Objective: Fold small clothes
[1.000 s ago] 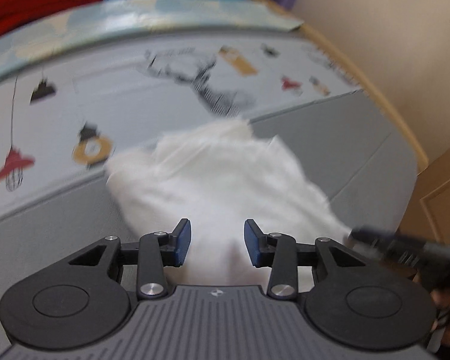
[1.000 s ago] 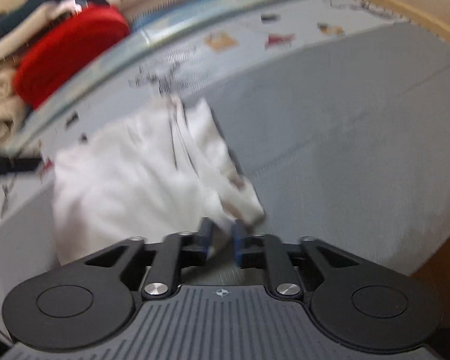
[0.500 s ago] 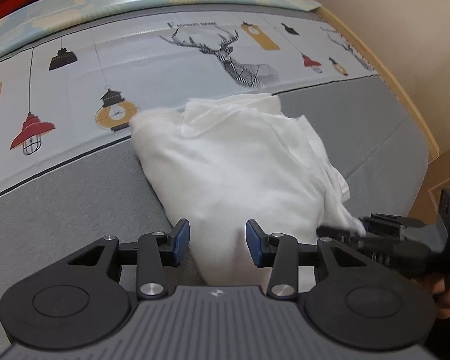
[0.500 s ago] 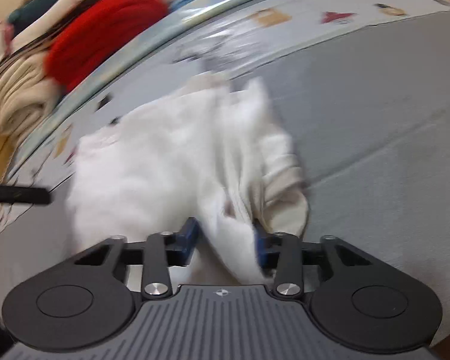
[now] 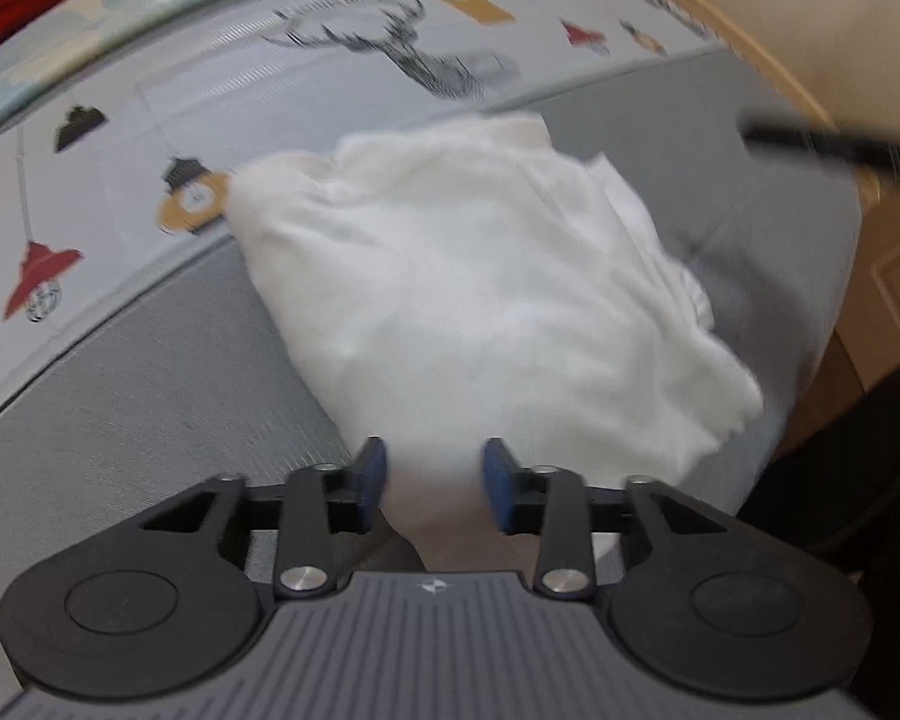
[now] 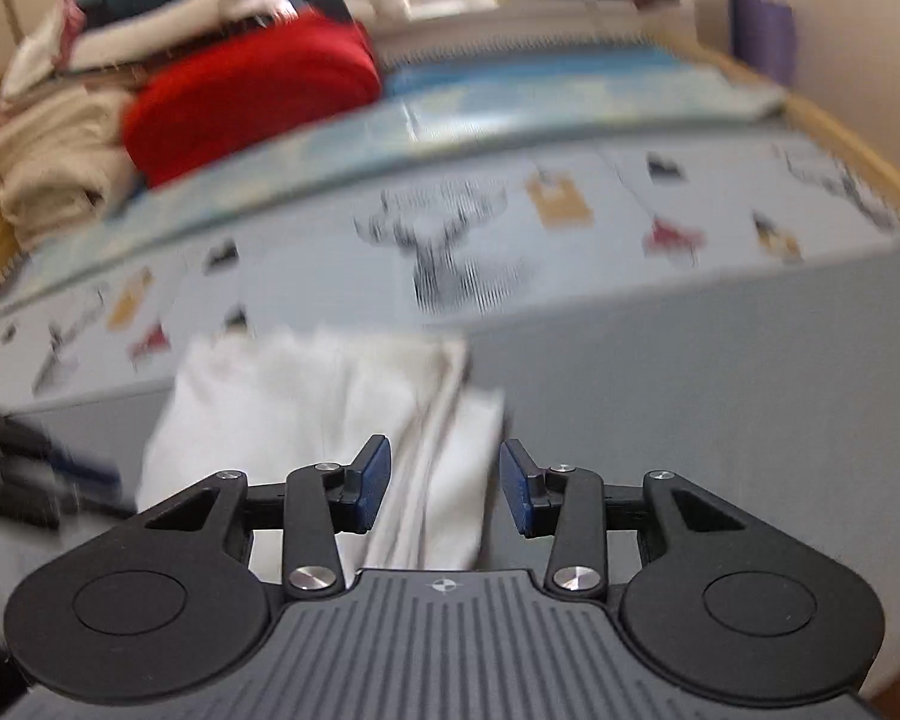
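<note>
One white garment [image 5: 480, 294] lies folded in a bundle on the grey mat [image 5: 120, 396], its far edge reaching the printed strip with one deer drawing [image 5: 414, 54] and several lamp pictures. The left gripper [image 5: 435, 474] has just been closing; the near edge of the garment sits between its two blue pads, which seem to press on it. The right gripper [image 6: 444, 483] stands open above the cloth, gripping nothing. Behind, one red blanket [image 6: 252, 90] lies on a pile.
</note>
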A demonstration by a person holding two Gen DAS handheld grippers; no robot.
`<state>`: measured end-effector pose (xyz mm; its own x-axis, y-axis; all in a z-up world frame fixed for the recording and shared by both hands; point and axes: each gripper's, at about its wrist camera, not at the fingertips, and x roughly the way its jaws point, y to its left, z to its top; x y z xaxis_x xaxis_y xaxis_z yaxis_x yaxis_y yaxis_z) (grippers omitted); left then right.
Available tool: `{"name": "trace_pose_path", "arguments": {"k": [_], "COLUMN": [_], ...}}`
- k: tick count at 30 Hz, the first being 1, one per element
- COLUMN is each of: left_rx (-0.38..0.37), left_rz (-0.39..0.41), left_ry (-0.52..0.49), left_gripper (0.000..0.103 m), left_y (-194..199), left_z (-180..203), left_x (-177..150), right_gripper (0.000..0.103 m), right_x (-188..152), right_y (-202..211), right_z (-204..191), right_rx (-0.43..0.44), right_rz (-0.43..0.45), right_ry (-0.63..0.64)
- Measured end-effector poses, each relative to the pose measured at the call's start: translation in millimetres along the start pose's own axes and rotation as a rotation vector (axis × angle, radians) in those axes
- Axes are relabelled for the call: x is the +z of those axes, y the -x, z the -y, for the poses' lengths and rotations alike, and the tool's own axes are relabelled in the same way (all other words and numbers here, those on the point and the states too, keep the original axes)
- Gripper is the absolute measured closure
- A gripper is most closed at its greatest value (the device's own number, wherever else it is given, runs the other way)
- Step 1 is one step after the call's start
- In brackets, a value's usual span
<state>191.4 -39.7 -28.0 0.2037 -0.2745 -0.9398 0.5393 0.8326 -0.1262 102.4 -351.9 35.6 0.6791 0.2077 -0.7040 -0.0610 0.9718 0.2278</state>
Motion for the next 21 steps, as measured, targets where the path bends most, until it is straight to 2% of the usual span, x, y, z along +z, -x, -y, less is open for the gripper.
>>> {"name": "trace_pose_path", "arguments": {"k": [3, 6, 9, 12, 16, 17, 18, 19, 21], "left_rx": [0.038, 0.048, 0.033, 0.032, 0.037, 0.036, 0.033, 0.030, 0.022], "left_rz": [-0.043, -0.066, -0.069, -0.075, -0.080, -0.081, -0.083, -0.083, -0.074], "left_ry": [-0.060, -0.071, -0.052, -0.062, -0.084, -0.084, -0.083, -0.084, -0.084], "left_gripper": [0.073, 0.073, 0.069, 0.067, 0.067, 0.067, 0.067, 0.067, 0.067], "left_y": [-13, -18, -19, -20, -23, -22, -22, -23, -21], "left_z": [6, 4, -3, -5, -3, 0, -1, -2, -2], "left_x": [-4, -6, -5, -4, -2, -2, -2, -1, 0], "right_gripper": [0.061, 0.062, 0.062, 0.062, 0.061, 0.064, 0.080, 0.102, 0.102], "right_x": [11, 4, 0, 4, 5, 6, 7, 8, 13], "right_y": [-23, -51, -77, -97, -121, -123, -126, -125, -119], "right_z": [1, -2, -5, -1, 3, 2, 0, -4, -9], "right_rx": [0.007, 0.062, 0.094, 0.134, 0.098, 0.104, 0.109, 0.097, 0.052], "right_rz": [0.015, -0.026, -0.137, -0.166, -0.200, -0.198, -0.193, -0.179, -0.106], "right_ry": [0.034, 0.047, -0.021, -0.110, -0.163, -0.170, -0.165, -0.144, -0.115]}}
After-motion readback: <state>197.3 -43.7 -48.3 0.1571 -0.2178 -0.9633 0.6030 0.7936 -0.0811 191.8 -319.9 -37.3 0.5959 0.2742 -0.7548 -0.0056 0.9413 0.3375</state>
